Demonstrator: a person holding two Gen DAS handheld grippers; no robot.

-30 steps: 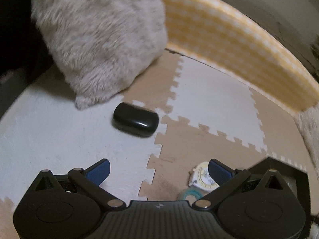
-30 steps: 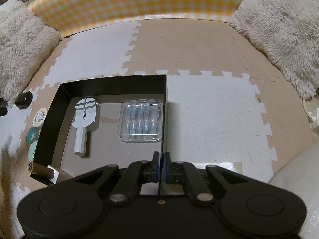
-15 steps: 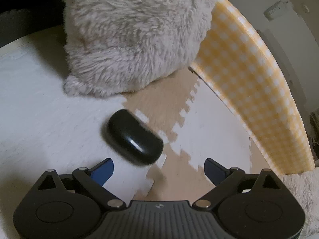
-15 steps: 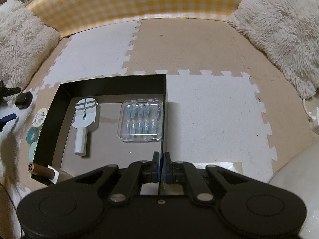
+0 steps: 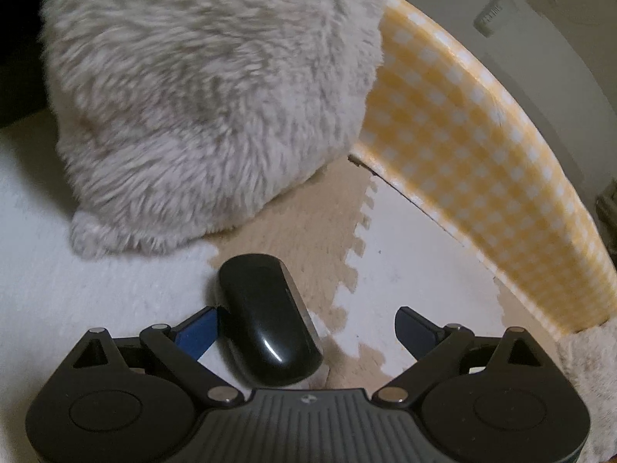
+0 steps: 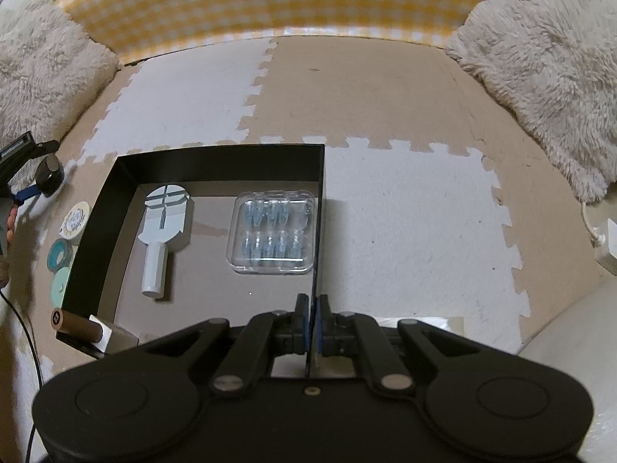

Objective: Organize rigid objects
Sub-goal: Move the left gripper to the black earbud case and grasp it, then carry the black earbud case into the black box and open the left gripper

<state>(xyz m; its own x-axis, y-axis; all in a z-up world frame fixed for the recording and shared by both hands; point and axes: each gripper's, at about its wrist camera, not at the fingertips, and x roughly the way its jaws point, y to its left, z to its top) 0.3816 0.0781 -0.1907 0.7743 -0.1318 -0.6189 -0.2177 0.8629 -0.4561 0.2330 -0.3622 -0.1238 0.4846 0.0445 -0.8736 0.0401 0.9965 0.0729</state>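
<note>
- Your work surface is a foam puzzle mat (image 6: 405, 208) of beige and white tiles, edged by a yellow checked barrier (image 5: 478, 162), with a fluffy cushion (image 5: 208, 92) standing on it.
- The black glossy case (image 5: 266, 316) lies on the mat just in front of the cushion, between the fingers of your left gripper (image 5: 304, 328). The jaws are spread wide; the left blue pad (image 5: 196, 332) sits against the case's side, the other pad stands clear of it.
- Your right gripper (image 6: 311, 328) has its jaws pressed onto the right wall of the black box (image 6: 127, 177), pinching it.
- Inside the box lie a white tool (image 6: 164, 227) and, to its right, a clear plastic case (image 6: 275, 237) close against the pinched wall.
- Outside the box's left wall lie round discs (image 6: 65, 243); a brown cylinder (image 6: 77, 324) rests at the near left corner.
</note>
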